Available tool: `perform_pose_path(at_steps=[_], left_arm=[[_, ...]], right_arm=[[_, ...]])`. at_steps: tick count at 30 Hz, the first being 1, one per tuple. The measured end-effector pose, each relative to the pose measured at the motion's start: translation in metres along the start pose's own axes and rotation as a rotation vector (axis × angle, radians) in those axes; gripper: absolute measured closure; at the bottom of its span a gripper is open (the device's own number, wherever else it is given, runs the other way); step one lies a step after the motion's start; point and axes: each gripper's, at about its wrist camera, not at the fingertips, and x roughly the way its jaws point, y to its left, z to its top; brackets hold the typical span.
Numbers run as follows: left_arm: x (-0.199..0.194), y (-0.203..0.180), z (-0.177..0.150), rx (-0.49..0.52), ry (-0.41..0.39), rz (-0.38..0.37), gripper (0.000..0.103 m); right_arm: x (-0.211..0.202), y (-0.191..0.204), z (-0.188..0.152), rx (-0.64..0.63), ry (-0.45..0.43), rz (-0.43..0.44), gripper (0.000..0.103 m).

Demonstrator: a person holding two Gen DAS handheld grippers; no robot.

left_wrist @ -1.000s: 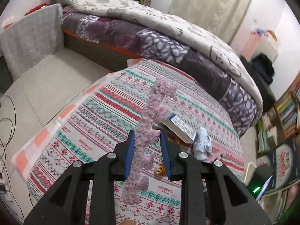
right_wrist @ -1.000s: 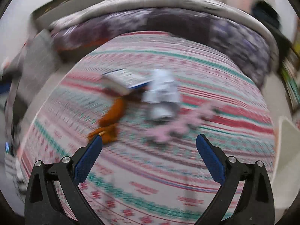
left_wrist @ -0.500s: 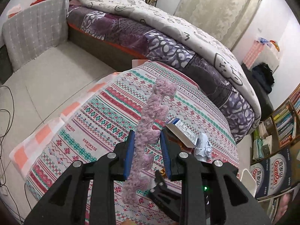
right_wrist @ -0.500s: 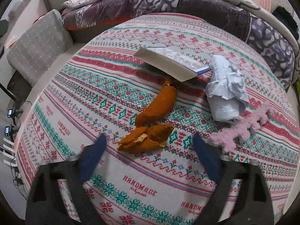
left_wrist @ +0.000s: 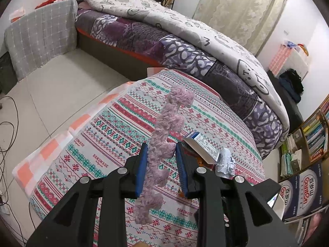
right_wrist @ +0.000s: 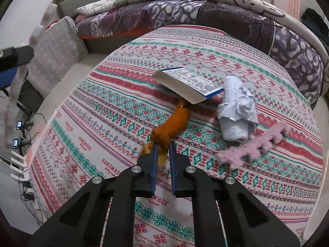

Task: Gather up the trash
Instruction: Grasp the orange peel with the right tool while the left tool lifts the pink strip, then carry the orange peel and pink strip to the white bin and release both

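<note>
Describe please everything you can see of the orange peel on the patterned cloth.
The orange peel looks like a long, curled strip, deep orange outside and paler at its near end. It lies on the patterned cloth. Its far tip disappears under the white box. Its near end sits between the blue pads of the right hand-held gripper, which is closed on it. The crumpled paper lies apart, to its right.

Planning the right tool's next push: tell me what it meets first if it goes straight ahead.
The right tool is already shut on the orange peel; straight on it would push along that peel toward the white-and-blue cardboard box, though depth is unclear.
</note>
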Motion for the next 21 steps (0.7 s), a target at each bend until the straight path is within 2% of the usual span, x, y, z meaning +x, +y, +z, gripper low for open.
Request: perform_pose_path(at_steps=[11, 21], left_arm=[[-0.002, -0.006, -0.001, 0.010, -0.010, -0.003, 0.075], [-0.006, -0.033, -0.011, 0.089, -0.069, 0.024, 0.075]], right_arm=[[-0.036, -0.025, 0.004, 0.086, -0.098, -0.014, 0.094], [-0.087, -0.054, 0.015, 0.124, -0.216, -0.054, 0.094]])
